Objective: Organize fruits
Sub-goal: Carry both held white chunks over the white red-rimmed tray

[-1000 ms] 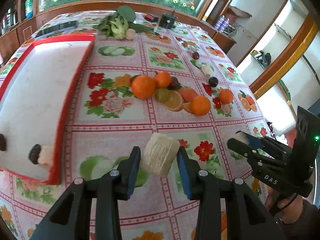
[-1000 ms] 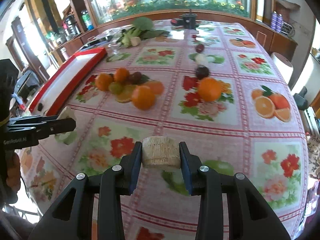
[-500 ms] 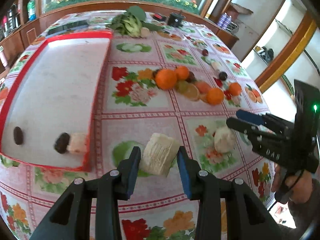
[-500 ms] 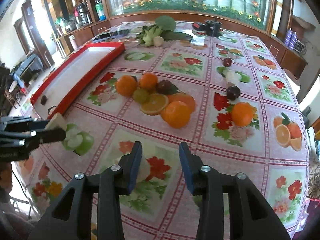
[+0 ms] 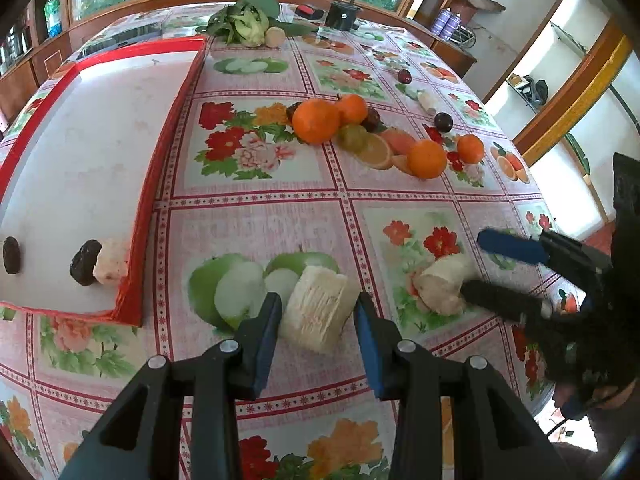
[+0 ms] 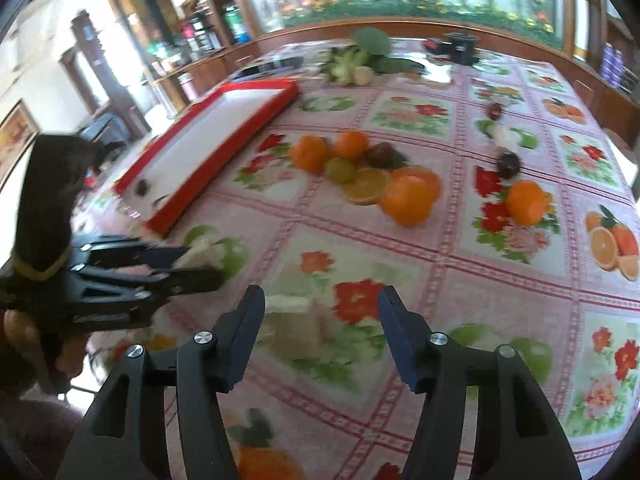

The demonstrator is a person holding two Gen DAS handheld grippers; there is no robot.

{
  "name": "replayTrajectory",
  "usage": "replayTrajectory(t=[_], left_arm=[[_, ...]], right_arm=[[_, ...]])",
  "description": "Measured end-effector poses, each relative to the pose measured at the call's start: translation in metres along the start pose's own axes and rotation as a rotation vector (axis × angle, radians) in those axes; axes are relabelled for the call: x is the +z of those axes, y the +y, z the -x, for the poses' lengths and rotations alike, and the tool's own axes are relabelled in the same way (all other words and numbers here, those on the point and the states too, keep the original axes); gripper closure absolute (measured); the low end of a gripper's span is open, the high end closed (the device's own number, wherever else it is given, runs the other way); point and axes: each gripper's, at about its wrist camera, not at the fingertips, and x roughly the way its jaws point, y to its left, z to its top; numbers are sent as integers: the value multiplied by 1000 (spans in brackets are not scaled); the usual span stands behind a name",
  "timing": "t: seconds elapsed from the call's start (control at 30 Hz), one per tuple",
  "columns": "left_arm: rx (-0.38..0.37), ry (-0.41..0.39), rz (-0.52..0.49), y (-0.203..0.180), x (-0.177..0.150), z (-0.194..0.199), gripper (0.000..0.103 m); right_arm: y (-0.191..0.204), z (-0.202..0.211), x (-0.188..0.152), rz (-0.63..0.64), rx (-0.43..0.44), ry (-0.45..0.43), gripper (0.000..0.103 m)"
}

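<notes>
Pale, fibrous fruit chunk (image 5: 320, 307) sits pinched in my left claw (image 5: 316, 320), just above the table (image 5: 256, 236) near the red tray (image 5: 136, 280). Looks light but soft & moist, prob. crushes if squeezed; flat cut sides are best to grip. Right claw (image 6: 320, 332) has just been opening, nothing pinched; 2nd chunk (image 6: 292, 322) lies on the cloth between its jaws, blurred.

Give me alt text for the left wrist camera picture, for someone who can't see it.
The left gripper holds a pale cut fruit chunk above a floral tablecloth. At right, the right gripper stands open over a second pale chunk; oranges lie beyond, beside a red-rimmed tray.
</notes>
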Motion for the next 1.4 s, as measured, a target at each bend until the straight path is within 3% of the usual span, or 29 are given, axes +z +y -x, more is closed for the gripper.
replayTrajectory(t=[0.17,0.27,0.4,0.67,1.0,1.4], left_arm=[[13,-9,-7,-1,-4,1,63],[16,-16,-3,-1,-5,1,62],[30,-28,-3,-3,-6,2,62],[-4,-21,14,-5,-3,3,62],[-5,-82,12,-1,13,24,62],[74,-159,109,59,27,55,62]], right_arm=[[14,-16,-8,96,-59,40,45],[5,-26,-5,48,-52,66,62],[10,-29,-4,77,-78,65,75],[10,-13,7,30,-55,20,75],[18,-15,26,22,-39,21,75],[61,-44,88,72,42,17,75]])
